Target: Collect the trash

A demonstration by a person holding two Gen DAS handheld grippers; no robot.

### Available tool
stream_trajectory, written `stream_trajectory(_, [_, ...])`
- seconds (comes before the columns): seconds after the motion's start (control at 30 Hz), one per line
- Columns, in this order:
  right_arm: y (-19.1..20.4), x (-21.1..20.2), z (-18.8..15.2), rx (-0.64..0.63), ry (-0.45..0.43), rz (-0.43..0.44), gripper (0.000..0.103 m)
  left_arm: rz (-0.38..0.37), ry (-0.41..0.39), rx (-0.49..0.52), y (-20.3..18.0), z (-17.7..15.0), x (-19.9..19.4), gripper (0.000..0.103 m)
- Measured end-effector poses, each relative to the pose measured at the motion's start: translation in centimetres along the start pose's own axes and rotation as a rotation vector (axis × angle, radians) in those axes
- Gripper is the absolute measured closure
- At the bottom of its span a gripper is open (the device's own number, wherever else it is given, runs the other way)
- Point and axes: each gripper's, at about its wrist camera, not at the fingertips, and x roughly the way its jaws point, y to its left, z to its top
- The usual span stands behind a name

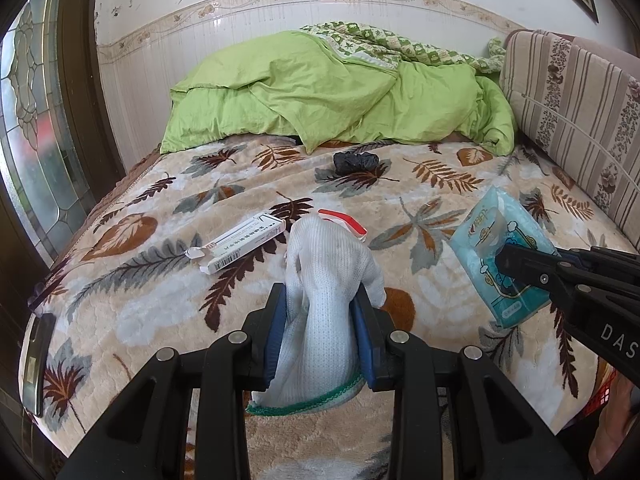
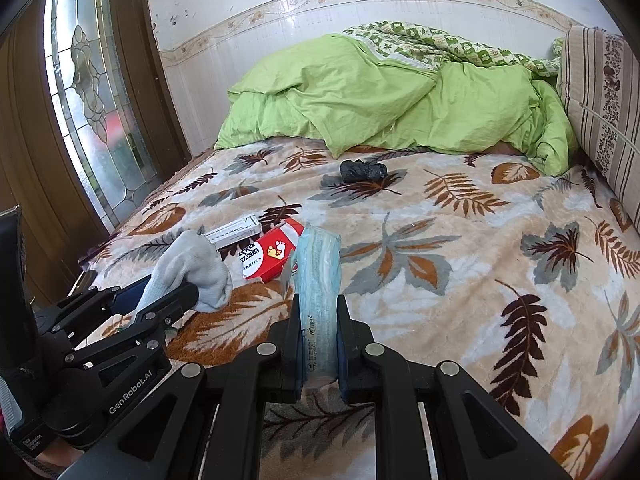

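Clamped between the left gripper's (image 1: 320, 332) blue pads: a white knitted cotton glove (image 1: 328, 280), lifted over the leaf-patterned plush bed cover (image 1: 400, 216). Pinched edge-on in the right gripper (image 2: 319, 344): a pale blue plastic tissue pack (image 2: 318, 280). Lying farther back on the cover, apart from both tools: a red and white carton (image 2: 274, 256), a long white cardboard box (image 1: 240, 246), then a crumpled black plastic bag (image 1: 356, 162).

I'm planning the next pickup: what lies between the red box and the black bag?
Only bare leaf-print blanket lies between the red box and the black bag, seen in the right wrist view.
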Motion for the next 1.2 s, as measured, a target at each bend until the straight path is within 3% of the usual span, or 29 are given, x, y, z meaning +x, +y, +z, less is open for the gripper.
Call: stream_trajectory(1.2, [-0.32,-0.01,-0.05,0.003,0.0,0.0,0.09,-0.034,0.011,-0.056,0.47,-0.15,-0.14,0.072])
